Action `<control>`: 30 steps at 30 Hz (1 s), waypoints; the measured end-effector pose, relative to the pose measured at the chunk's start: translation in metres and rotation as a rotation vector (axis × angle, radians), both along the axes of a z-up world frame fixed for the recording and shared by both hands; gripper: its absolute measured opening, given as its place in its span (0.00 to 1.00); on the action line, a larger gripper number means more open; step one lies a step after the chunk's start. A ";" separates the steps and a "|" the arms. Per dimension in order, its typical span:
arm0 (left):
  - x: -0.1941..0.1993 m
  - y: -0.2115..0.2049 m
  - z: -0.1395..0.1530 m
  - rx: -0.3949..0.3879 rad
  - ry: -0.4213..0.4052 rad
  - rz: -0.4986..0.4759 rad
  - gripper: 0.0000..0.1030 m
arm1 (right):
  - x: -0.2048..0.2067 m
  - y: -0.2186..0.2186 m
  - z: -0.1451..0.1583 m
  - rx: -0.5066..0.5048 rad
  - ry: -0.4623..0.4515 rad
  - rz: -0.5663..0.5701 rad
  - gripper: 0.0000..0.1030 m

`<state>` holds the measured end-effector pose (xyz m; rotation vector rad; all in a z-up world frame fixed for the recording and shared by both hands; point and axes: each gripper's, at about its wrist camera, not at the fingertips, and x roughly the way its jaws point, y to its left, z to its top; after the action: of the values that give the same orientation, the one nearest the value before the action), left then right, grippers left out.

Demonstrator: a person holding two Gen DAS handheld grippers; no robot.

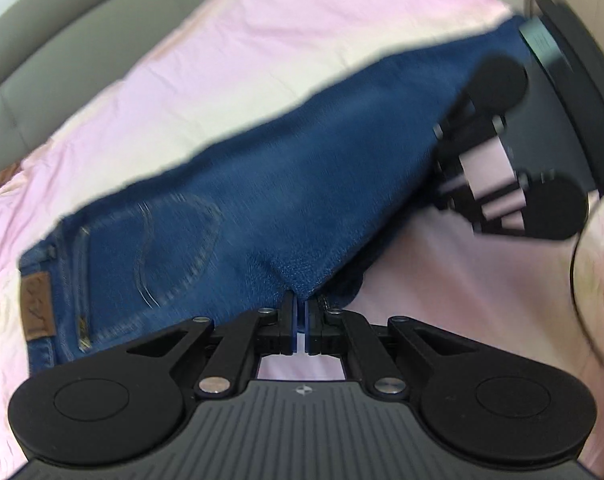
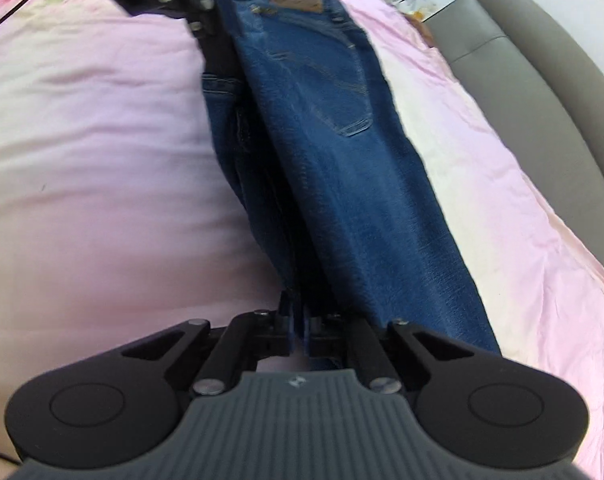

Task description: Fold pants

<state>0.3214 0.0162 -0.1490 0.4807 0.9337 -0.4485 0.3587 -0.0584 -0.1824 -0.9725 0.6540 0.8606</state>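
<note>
Blue jeans [image 1: 302, 184]: folded lengthwise, leg over leg, lying stretched across a pink bedsheet [image 1: 261, 40]; back pocket [image 2: 342, 92] and brown leather waistband patch [image 1: 37, 306] face up. Left gripper [image 1: 300, 312]: fingers clenched on a peak of denim at the crotch edge. Right gripper [image 2: 299, 320]: jaws drawn together on the lower leg fabric, though blur makes the exact layer hard to tell. Grey padded headboard [image 2: 542, 92] borders the bed's far side.
</note>
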 end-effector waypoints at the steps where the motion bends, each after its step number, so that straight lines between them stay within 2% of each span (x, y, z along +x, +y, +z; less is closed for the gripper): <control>1: -0.001 -0.001 -0.009 0.004 0.030 0.001 0.02 | -0.002 0.001 -0.005 -0.011 0.015 0.000 0.00; 4: -0.003 0.001 -0.028 -0.002 0.075 0.014 0.03 | -0.009 0.008 -0.025 -0.074 0.012 0.012 0.00; 6: 0.000 0.007 -0.034 -0.029 0.124 0.026 0.03 | -0.010 0.007 -0.029 -0.077 0.002 -0.005 0.03; 7: 0.002 0.010 -0.034 -0.043 0.137 0.038 0.04 | -0.008 0.005 -0.029 -0.071 0.026 -0.029 0.05; 10: 0.006 0.018 -0.029 -0.080 0.211 0.047 0.14 | -0.004 -0.013 -0.020 -0.032 0.074 -0.104 0.09; 11: 0.003 0.019 -0.024 -0.078 0.206 0.032 0.16 | -0.003 -0.023 -0.015 -0.010 0.099 -0.136 0.14; 12: -0.001 0.019 -0.019 -0.070 0.188 0.012 0.18 | -0.002 -0.035 -0.009 0.013 0.125 -0.173 0.23; 14: -0.008 0.022 -0.008 -0.069 0.158 -0.012 0.20 | -0.004 -0.066 0.002 0.054 0.153 -0.249 0.32; 17: -0.008 0.024 0.011 -0.129 0.114 0.012 0.22 | -0.011 -0.119 0.010 0.069 0.155 -0.368 0.33; 19: -0.005 0.022 0.019 -0.165 0.063 0.064 0.23 | -0.012 -0.163 0.014 0.097 0.160 -0.492 0.33; 21: 0.009 0.021 0.020 -0.162 0.024 0.163 0.23 | -0.008 -0.212 0.018 0.151 0.163 -0.652 0.33; 26: 0.045 0.019 0.002 -0.100 0.007 0.340 0.23 | 0.001 -0.343 0.033 0.362 0.154 -1.065 0.32; 30: 0.066 0.027 -0.016 -0.068 0.027 0.431 0.23 | 0.005 -0.438 0.041 0.508 0.106 -1.313 0.28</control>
<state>0.3875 0.0430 -0.1655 0.2019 1.0132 -0.0945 0.3637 -0.4966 -0.1415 0.0739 0.9124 -0.1239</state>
